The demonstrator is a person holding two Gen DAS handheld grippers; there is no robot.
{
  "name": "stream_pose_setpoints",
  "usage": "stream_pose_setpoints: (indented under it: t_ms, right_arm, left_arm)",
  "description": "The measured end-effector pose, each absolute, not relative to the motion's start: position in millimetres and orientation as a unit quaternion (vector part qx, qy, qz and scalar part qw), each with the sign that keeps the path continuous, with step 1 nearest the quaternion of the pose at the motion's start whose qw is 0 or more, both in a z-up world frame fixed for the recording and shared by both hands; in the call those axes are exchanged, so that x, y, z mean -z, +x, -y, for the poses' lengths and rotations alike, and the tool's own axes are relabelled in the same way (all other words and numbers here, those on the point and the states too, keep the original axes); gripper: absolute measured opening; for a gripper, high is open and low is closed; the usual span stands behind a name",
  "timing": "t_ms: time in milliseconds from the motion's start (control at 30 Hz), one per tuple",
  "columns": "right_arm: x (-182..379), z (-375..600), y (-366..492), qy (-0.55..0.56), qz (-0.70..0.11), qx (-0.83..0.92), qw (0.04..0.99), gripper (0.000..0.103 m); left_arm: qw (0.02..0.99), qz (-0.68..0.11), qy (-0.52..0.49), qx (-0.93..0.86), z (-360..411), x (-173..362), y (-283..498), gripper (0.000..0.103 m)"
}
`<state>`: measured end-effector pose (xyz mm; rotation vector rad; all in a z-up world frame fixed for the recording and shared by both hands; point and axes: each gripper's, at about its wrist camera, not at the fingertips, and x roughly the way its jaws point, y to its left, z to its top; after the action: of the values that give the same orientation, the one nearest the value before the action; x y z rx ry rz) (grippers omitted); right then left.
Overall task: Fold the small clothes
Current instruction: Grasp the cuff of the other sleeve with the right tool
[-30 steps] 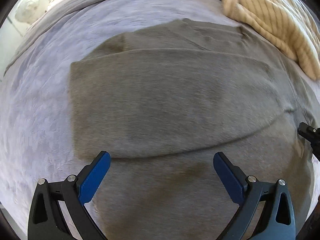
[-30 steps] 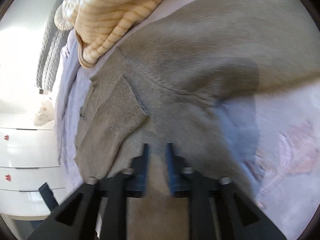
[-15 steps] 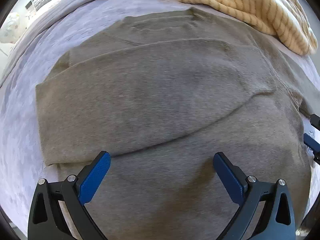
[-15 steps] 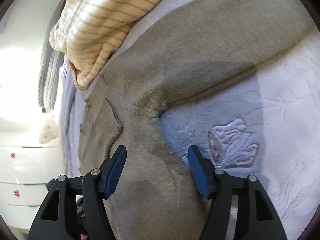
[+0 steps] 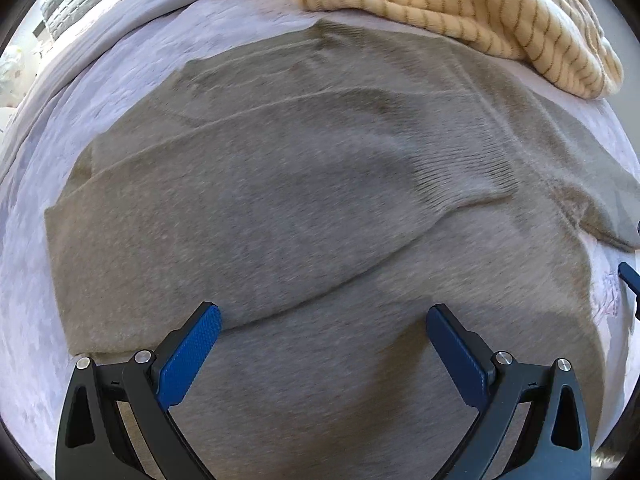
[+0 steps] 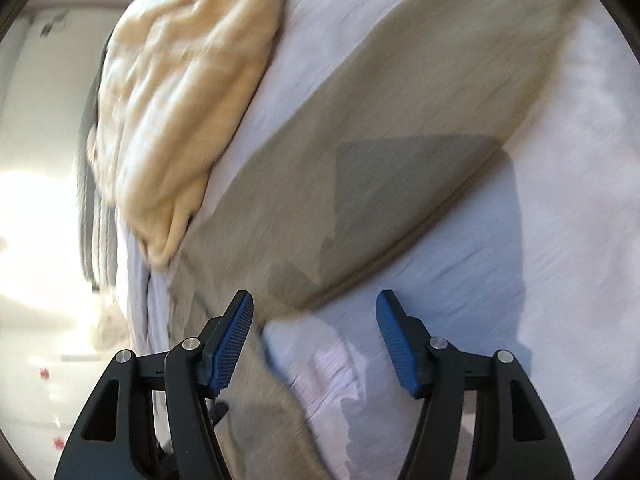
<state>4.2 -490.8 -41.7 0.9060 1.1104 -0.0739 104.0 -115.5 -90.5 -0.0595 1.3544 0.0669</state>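
Sweater [image 5: 304, 216], grey, lies flat on the bed [image 5: 132, 68], one sleeve folded across. We find the other sleeve [image 6: 400, 128] stretching up and away from the right gripper [image 6: 314, 340], the nearer one (both grippers wide open, empty).

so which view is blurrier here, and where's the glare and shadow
Right wrist view: heavy motion smear across the grey sweater and cream striped garment, blown-out glare at left, a hard-edged shadow on the sweater and bedspread. Left wrist view: sharper, evenly lit, only fisheye bulge.
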Motion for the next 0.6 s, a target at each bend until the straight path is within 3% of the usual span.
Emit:
stream_pose_setpoints:
  t_ms: [267, 600]
  right_arm:
    - [40.1, 562.4, -0.2, 0.456, -0.459, 0.117, 0.753, 0.068]
    - [40.3, 579.1, 24.6, 0.471, -0.434, 0.113, 0.76, 0.068]
  left_arm:
    - [0.782, -0.623, -0.027, -0.014, 155.1, 81.6, 117.8, 0.103]
    - [0.783, -0.622, -0.028, -0.01, 183.6, 79.2, 128.1, 0.103]
